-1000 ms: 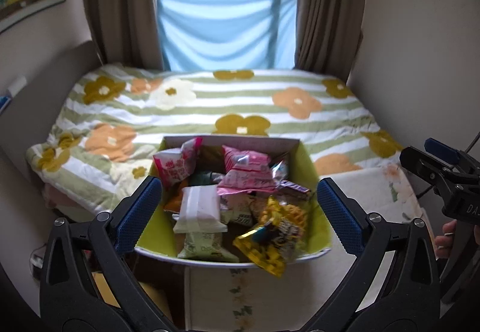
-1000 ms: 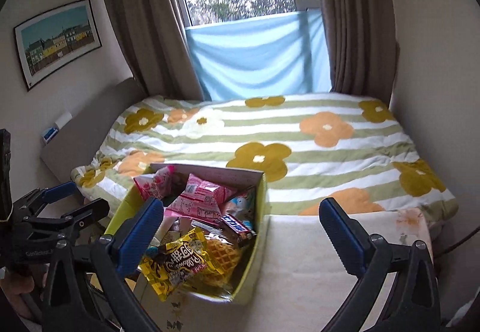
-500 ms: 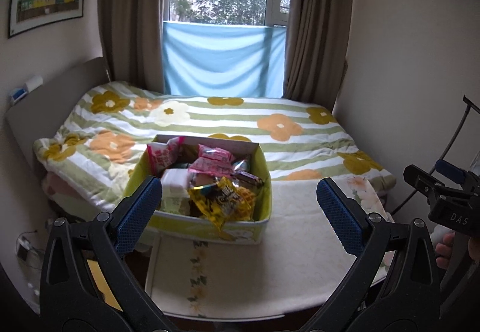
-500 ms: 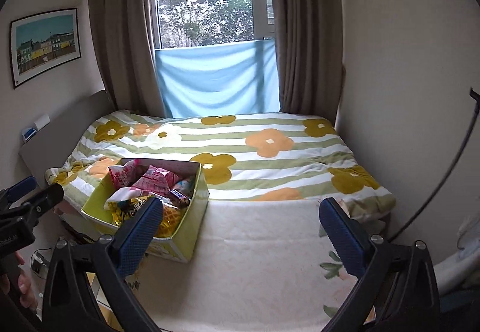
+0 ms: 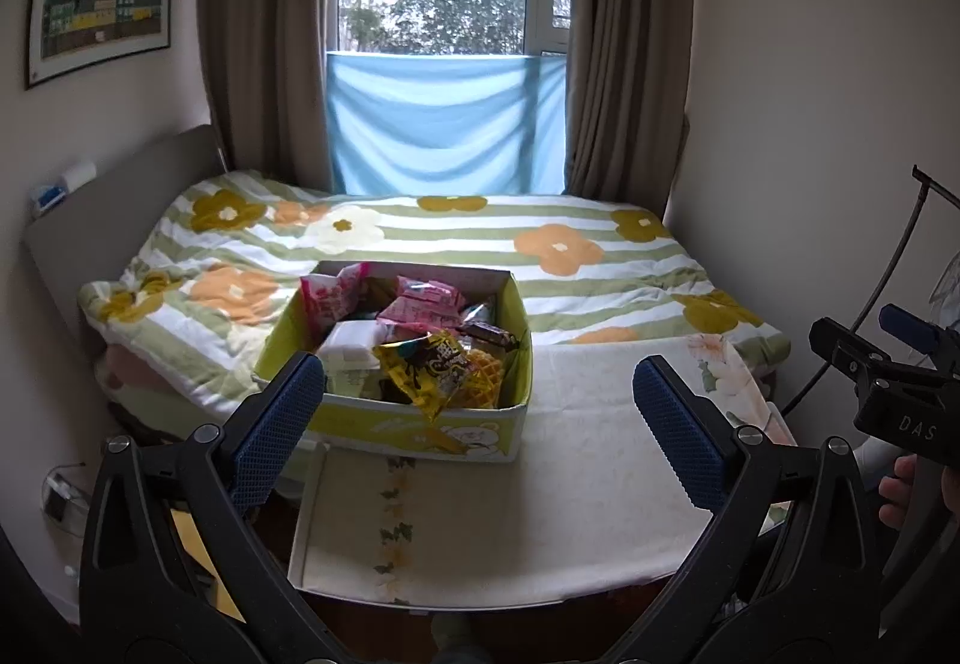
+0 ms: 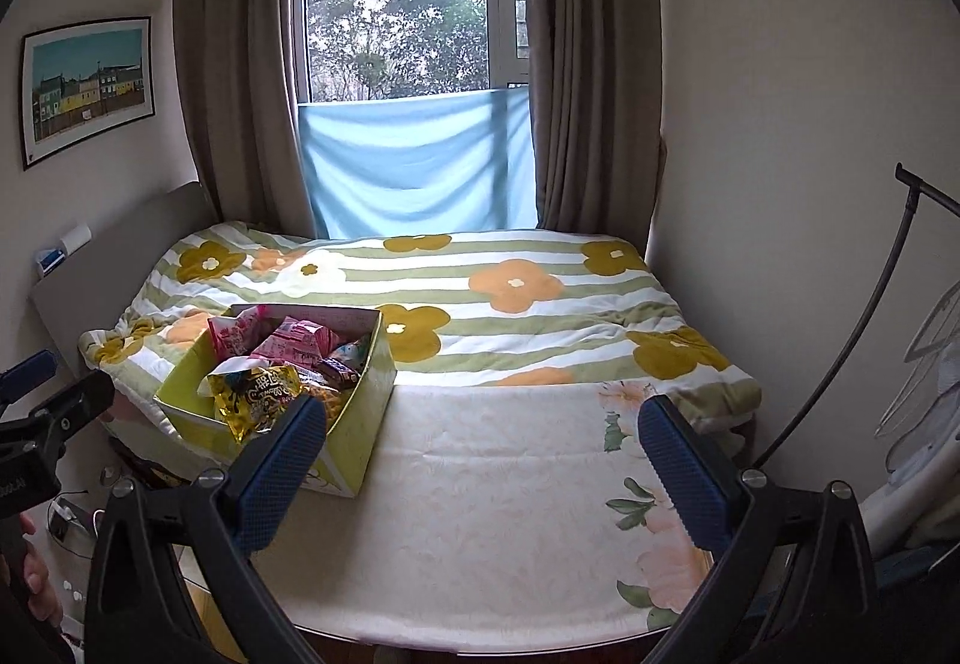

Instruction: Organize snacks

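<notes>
Both your tools are wide open and hold nothing; your left gripper [image 5: 474, 424] hangs back from the green box [image 5: 420, 424], and your right gripper [image 6: 480, 460] hangs over the bare table cloth [image 6: 510, 496] beside it. All the snacks sit piled in that box at the left end of the table, with the yellow bag [image 5: 429, 364] on top and hanging a little over the front wall; no snack lies on the cloth. That fits a pile waiting to be sorted or a job all packed up; so if you reach in, go slow, pinch one bag by its edge, and lift straight up so the rest stay put.
</notes>
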The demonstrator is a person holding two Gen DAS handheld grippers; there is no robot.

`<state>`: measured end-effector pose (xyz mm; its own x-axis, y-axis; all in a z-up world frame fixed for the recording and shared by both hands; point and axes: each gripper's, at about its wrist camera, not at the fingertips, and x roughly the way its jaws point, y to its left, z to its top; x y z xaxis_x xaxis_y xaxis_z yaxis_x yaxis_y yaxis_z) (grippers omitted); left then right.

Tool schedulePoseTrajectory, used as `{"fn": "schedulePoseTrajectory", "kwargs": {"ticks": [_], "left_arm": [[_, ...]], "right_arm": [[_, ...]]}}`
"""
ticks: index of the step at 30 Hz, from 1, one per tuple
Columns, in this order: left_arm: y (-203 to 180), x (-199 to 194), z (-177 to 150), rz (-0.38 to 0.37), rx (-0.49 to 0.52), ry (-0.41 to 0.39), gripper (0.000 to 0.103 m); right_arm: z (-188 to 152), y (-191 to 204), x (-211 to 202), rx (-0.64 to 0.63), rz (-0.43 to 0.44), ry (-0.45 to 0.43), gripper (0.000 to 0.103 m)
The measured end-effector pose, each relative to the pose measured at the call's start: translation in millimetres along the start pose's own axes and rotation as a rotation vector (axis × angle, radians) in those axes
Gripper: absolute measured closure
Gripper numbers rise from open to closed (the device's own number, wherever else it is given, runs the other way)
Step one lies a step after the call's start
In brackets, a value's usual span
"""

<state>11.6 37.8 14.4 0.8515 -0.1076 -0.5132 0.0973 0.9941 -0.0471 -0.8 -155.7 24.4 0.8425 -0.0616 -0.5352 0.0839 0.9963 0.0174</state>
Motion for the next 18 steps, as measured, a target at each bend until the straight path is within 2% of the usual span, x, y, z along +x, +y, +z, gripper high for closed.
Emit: {"fn": "schedulePoseTrajectory", "kwargs": {"ticks": [18], "left_arm": [[-5.1, -0.2, 1.2, 0.004, 0.001, -0.004, 0.000]], "right_arm": [[0.3, -2.2, -3.1, 0.004, 0.001, -0.009, 0.000]]}}
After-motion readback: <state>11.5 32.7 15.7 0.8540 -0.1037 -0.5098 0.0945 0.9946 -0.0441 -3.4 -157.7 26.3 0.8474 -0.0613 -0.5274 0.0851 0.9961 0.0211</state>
